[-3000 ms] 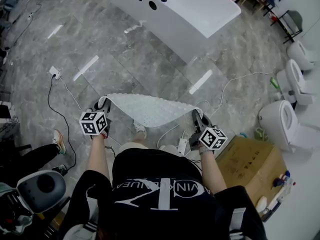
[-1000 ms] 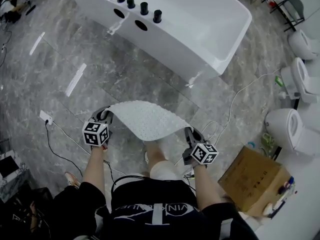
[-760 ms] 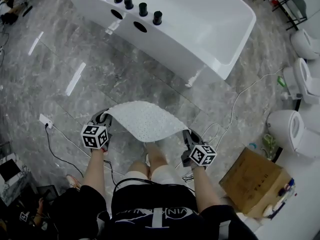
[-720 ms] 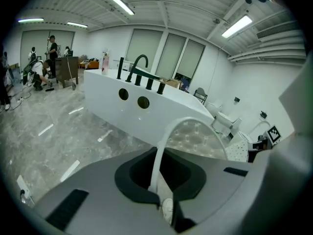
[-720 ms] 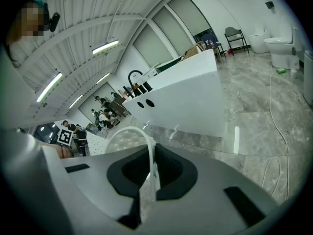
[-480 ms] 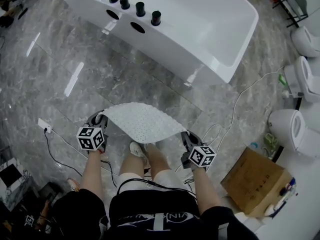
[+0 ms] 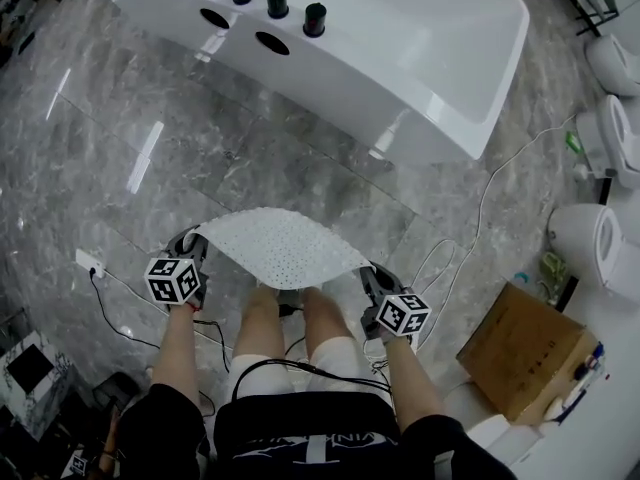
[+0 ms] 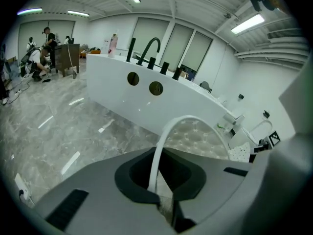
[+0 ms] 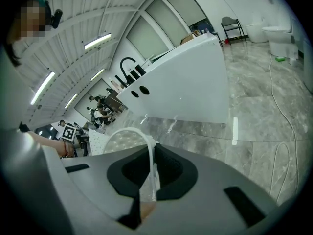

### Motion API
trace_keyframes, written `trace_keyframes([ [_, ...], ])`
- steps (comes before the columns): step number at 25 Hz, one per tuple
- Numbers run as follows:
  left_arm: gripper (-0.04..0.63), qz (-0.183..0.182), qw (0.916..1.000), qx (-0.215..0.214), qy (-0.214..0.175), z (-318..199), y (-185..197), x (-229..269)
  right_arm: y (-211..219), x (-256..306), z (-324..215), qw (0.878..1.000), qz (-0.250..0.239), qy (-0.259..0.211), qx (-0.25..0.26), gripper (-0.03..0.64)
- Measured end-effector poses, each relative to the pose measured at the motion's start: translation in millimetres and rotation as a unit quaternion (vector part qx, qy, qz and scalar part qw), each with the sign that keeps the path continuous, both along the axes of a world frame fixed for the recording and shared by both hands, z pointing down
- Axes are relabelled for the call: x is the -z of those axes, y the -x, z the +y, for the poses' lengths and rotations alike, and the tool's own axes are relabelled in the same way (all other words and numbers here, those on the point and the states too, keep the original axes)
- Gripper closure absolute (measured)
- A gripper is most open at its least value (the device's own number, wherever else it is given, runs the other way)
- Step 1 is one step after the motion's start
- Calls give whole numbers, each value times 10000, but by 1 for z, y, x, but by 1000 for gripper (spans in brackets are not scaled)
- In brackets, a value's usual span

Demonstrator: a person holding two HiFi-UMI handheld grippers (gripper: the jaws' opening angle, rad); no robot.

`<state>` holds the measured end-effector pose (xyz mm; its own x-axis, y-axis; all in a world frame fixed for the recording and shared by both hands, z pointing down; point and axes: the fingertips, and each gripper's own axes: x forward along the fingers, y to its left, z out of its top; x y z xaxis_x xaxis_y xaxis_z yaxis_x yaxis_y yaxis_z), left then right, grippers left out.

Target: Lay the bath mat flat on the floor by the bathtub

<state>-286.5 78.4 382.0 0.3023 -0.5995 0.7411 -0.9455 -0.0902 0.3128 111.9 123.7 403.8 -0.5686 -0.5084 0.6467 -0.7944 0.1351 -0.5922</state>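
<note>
Left gripper (image 7: 188,246): clenched on the left edge of the white, perforated rubber bath mat (image 7: 280,248).
Mat: arched between both grippers, above the grey marble floor (image 7: 120,118), near the white bathtub (image 7: 400,38).
Right gripper (image 7: 368,274): clenched on the mat's right edge.

The bath mat (image 7: 280,248) looks like soft white rubbery plastic with a bumpy, dotted matt face, the floor (image 7: 120,128) is glossy grey marble-look tile, the bathtub (image 7: 400,38) smooth gloss white, the cardboard box (image 7: 525,353) matt brown.
</note>
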Motion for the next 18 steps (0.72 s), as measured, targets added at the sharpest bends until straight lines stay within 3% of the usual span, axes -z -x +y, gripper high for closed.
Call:
trace_keyframes([
  [5, 575, 190, 9990, -125, 388, -2, 19, -51, 7, -47, 6, 9993, -87, 252, -260, 589],
  [9, 575, 135, 9970, -394, 649, -12, 24, -107, 5, -99, 4, 9977, -135, 461, -475, 588],
  [18, 575, 158, 9953, -775, 565, -68, 13, -212, -15, -199, -38, 9985, 53, 384, -388, 588],
])
